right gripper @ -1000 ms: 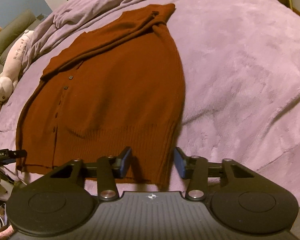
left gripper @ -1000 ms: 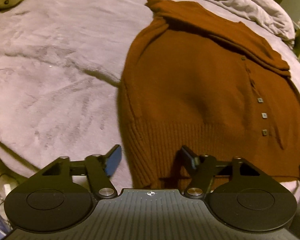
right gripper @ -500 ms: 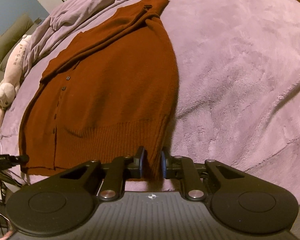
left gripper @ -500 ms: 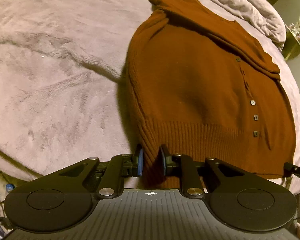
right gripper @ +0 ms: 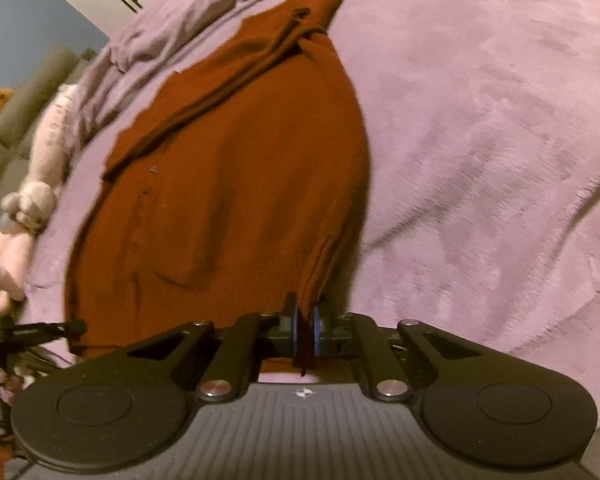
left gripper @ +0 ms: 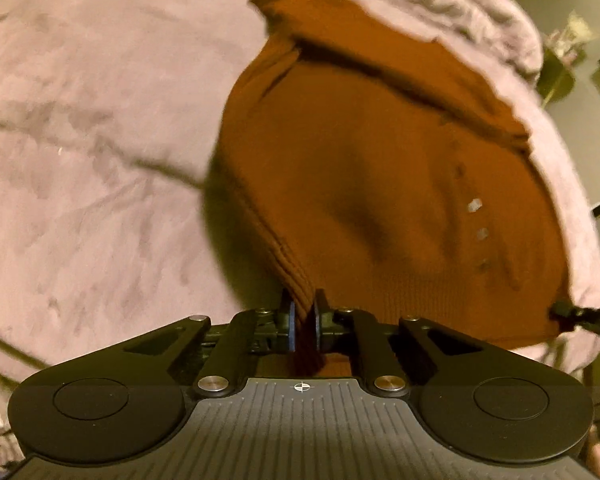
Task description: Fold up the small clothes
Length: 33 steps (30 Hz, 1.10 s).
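Note:
A rust-brown knitted cardigan [left gripper: 380, 184] lies buttoned and flat on a lilac blanket [left gripper: 80, 160], with its sleeves folded across the top. My left gripper [left gripper: 304, 316] is closing its jaws on the ribbed hem at the cardigan's near left corner; the pads press the fabric and lift it a little. In the right wrist view the cardigan [right gripper: 236, 200] fills the middle. There my right gripper [right gripper: 306, 320] is closing its jaws on the hem's near right corner, with the knit pinched between the pads.
The blanket [right gripper: 480, 140] spreads wide to the right of the cardigan. A pink stuffed toy [right gripper: 32, 200] lies at the bed's left edge. A rumpled duvet [right gripper: 172, 28] is bunched beyond the collar. A grey sofa [right gripper: 20, 112] stands past the toy.
Both grippers went from open around the hem corners to shut on them. The left corner has risen slightly and the fabric bulges up behind it.

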Motion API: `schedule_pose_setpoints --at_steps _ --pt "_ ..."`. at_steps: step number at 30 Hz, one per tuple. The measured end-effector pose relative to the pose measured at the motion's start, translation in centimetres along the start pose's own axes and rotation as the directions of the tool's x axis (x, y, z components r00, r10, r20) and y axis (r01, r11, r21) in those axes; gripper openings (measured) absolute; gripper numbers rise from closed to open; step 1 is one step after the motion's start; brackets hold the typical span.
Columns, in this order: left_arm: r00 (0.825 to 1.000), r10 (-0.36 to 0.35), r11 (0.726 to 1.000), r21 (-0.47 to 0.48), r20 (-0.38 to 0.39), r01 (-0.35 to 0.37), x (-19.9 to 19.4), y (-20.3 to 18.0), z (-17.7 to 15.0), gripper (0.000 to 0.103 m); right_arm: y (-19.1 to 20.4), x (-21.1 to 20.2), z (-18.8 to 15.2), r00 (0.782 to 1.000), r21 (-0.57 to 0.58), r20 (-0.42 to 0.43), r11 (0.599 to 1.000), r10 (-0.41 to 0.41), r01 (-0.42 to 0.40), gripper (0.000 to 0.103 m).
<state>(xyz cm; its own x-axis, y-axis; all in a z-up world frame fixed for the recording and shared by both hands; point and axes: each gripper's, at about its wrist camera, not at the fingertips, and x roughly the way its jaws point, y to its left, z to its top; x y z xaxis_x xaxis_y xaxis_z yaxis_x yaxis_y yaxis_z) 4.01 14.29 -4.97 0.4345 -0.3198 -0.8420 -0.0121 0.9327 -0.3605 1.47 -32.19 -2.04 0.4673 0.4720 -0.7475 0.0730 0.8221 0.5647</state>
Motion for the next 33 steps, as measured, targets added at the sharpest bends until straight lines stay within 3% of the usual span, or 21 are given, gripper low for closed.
schedule_pose_setpoints --at_steps 3,7,13,18,21,24,25,27,28,29,33 --pt "0.995 -0.066 0.998 -0.014 0.079 0.068 -1.9 -0.7 2.0 0.01 1.0 -0.9 1.7 0.996 0.011 0.045 0.997 0.071 -0.071 0.006" --pt "0.973 -0.123 0.99 -0.042 0.195 0.134 -3.6 -1.0 6.2 0.009 3.0 -1.3 5.1 0.987 -0.029 0.116 0.994 0.108 -0.105 0.006" --pt "0.954 -0.066 0.992 -0.081 0.293 0.094 -1.4 -1.2 12.1 0.009 4.8 0.9 11.0 0.966 -0.092 0.254 0.995 0.057 -0.035 0.006" --pt "0.958 0.072 0.994 -0.104 0.278 -0.045 3.0 -0.9 14.6 0.01 5.2 4.4 13.8 0.957 -0.139 0.287 0.987 -0.043 0.086 0.006" --pt "0.964 0.094 0.988 -0.144 0.249 -0.059 4.4 0.3 14.9 0.01 4.9 5.9 14.4 0.961 -0.155 0.27 0.982 -0.061 0.106 0.006" --pt "0.952 0.068 0.991 -0.132 0.299 -0.03 3.7 0.8 14.5 0.018 4.3 5.6 14.0 0.955 -0.167 0.293 0.98 -0.056 0.108 0.009" --pt "0.945 0.075 0.991 -0.127 0.318 -0.035 3.3 0.9 14.5 0.023 4.0 5.3 13.9 0.951 -0.169 0.305 0.981 -0.042 0.097 0.013" --pt "0.926 0.124 0.99 -0.114 0.357 -0.088 2.4 1.3 14.6 0.027 3.5 4.5 13.6 0.935 -0.165 0.35 0.98 -0.051 0.115 0.031" --pt "0.921 0.138 0.988 -0.111 0.364 -0.104 2.1 1.5 14.6 0.027 3.1 4.0 13.5 0.926 -0.162 0.373 0.979 -0.057 0.125 0.043" --pt "0.921 0.139 0.988 -0.11 0.364 -0.106 1.9 1.9 14.6 0.027 2.7 3.5 13.4 0.918 -0.152 0.393 0.98 -0.061 0.131 0.048" --pt "0.959 0.082 0.996 -0.042 0.272 -0.073 3.4 2.0 14.8 0.039 2.1 3.7 13.4 0.914 -0.203 0.395 0.962 -0.091 0.183 0.052"
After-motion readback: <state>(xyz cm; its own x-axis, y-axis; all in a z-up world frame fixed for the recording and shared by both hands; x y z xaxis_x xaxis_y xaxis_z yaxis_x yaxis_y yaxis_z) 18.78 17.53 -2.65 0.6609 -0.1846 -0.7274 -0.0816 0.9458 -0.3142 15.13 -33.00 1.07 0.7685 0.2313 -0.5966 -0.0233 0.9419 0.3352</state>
